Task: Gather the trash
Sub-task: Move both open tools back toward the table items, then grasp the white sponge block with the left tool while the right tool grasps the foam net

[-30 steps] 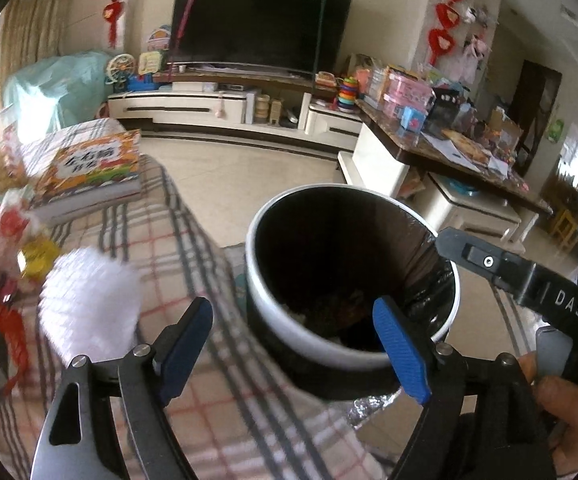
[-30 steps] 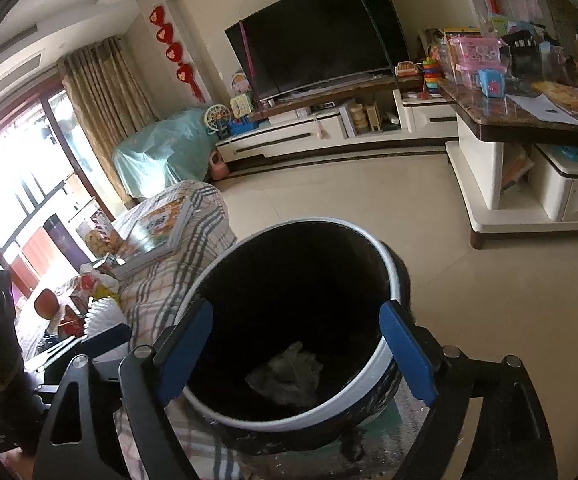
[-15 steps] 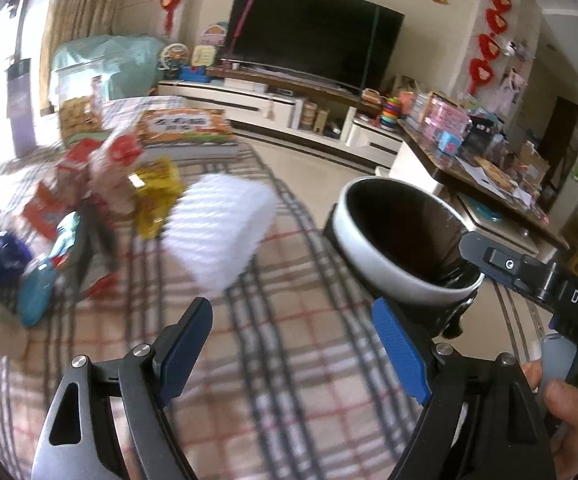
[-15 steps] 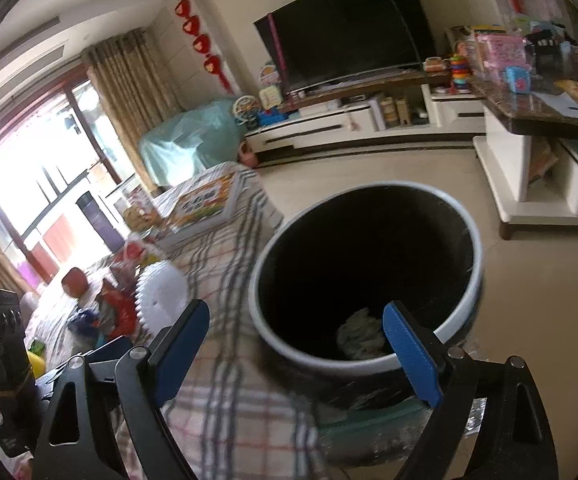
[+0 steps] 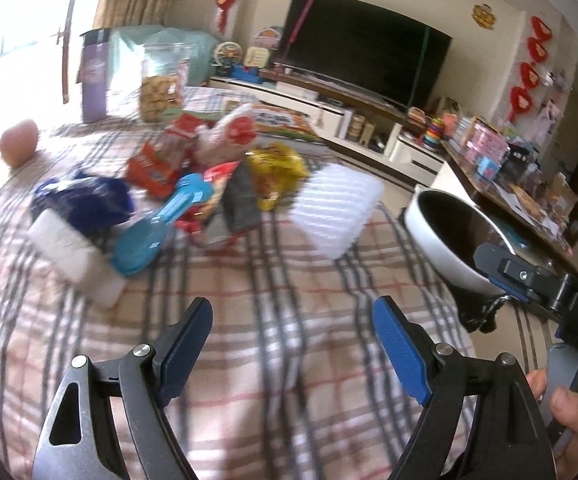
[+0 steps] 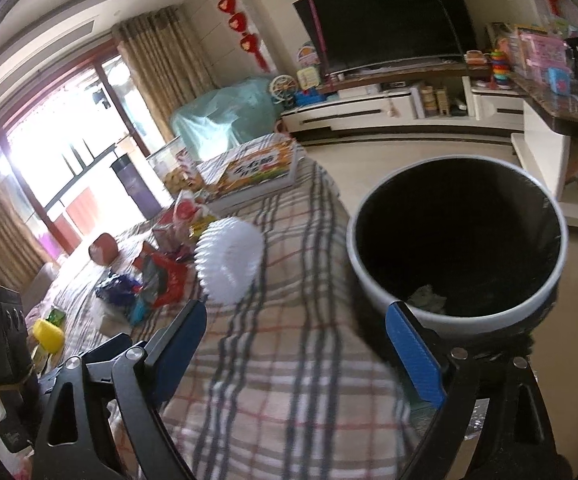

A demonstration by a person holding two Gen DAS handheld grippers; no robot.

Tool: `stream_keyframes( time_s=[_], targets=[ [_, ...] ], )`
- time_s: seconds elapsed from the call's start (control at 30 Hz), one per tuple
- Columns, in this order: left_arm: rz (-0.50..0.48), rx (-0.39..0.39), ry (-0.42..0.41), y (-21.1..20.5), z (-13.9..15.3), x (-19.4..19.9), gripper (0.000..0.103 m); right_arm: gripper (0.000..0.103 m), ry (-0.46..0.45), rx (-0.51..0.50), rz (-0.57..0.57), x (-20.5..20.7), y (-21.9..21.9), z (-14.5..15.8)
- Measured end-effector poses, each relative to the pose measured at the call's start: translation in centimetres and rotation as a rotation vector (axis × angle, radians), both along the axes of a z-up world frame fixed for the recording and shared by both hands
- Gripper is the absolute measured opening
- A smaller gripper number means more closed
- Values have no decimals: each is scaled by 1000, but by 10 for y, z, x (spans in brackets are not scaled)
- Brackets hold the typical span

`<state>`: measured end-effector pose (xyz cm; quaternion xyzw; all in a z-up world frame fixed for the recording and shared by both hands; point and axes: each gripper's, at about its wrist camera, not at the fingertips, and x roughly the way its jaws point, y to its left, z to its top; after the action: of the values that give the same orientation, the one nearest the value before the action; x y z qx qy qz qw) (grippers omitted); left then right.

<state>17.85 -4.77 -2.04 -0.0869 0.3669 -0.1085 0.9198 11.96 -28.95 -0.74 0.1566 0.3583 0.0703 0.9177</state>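
A heap of snack wrappers [image 5: 209, 184] lies on the plaid cloth [image 5: 273, 320], with a white foam net sleeve [image 5: 335, 210] to its right. In the right wrist view the foam sleeve [image 6: 229, 264] sits left of a white-rimmed bin with a black liner [image 6: 459, 256], crumpled paper in its bottom. My left gripper [image 5: 293, 344] hangs open over bare cloth, short of the wrappers, nothing between its blue pads. My right gripper [image 6: 297, 344] is open too, its right finger in front of the bin's near rim. The bin [image 5: 445, 236] stands at the cloth's right edge.
A clear jar of biscuits [image 5: 163, 86], a purple box [image 5: 95, 76], a picture book [image 6: 257, 168] and a reddish ball [image 5: 19, 146] sit at the far side. Beyond lie the floor, a TV unit [image 6: 389, 108] and a cluttered side table [image 5: 529, 192].
Both views swung left, from over the bin toward the cloth. The wrapper heap and foam sleeve came into the left view; the bin slid to the right in both. Both grippers stayed open.
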Motion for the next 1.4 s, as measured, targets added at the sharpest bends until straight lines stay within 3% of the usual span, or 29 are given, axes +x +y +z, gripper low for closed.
stream_keyframes(
  time_s=[0.33, 0.63, 0.83, 1.23, 1.27, 1.3, 1.37, 1.4],
  targets=[
    [144, -43, 32, 34, -4, -19, 83, 94, 18, 3, 76, 13, 36, -6],
    [215, -20, 27, 43, 0, -34, 83, 94, 23, 4, 110, 28, 59, -17],
    [294, -33, 54, 59, 1, -20, 88, 94, 35, 0, 124, 44, 70, -25],
    [420, 16, 69, 72, -2, 17, 86, 94, 59, 0, 104, 90, 75, -36],
    [410, 21, 65, 70, -2, 17, 78, 94, 68, 2, 105, 93, 75, -38],
    [397, 22, 64, 71, -4, 20, 64, 91, 74, 6, 110, 95, 74, -40],
    [347, 11, 68, 67, -5, 22, 47, 71, 80, 10, 117, 95, 75, -42],
    [338, 13, 61, 69, -7, 25, 43, 54, 82, 8, 117, 94, 75, -42]
  ],
)
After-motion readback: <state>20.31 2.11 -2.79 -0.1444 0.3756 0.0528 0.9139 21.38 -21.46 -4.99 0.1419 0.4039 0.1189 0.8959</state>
